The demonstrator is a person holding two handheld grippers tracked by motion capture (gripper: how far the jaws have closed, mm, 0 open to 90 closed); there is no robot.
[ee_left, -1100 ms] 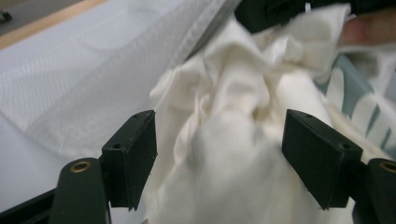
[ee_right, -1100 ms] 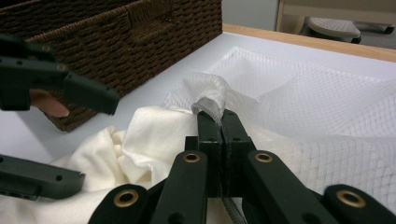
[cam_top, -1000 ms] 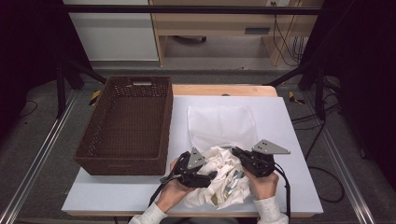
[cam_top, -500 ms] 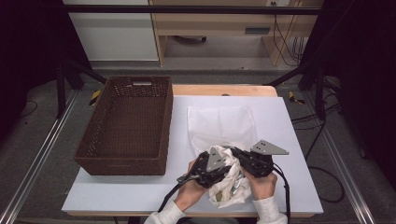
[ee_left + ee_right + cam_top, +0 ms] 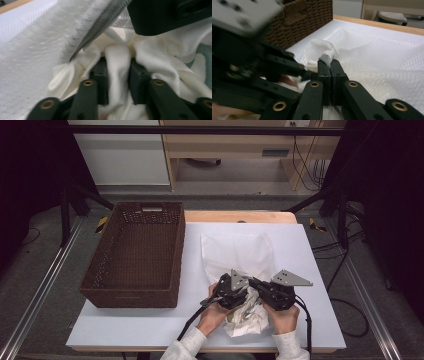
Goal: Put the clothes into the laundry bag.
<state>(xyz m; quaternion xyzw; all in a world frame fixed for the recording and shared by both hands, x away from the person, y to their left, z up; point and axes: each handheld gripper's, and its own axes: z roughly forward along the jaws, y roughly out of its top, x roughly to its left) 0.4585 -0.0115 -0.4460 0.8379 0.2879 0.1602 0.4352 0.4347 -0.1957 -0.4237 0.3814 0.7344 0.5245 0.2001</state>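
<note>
A white mesh bag [image 5: 237,252] lies flat on the white table, its near edge lifted. My right gripper [image 5: 256,289] is shut on that zippered edge [image 5: 327,57], holding it up. A crumpled cream cloth [image 5: 245,320] sits at the bag's mouth under both hands. My left gripper [image 5: 247,295] is right against the right one. A fold of the cream cloth [image 5: 117,57] fills the gap between its jaws and touches both pads. Those jaws have just been opening. The mesh bag [image 5: 32,50] hangs above and to the left of them.
A dark brown wicker basket [image 5: 177,255] stands on the left half of the table [image 5: 310,270], near the bag's left side. A wooden strip runs along the table's far edge. Cables trail from both grippers toward the person.
My left gripper has moved right, from beside the cloth to up against the right gripper. The cream cloth is more bunched under the hands. The right gripper has not moved.
</note>
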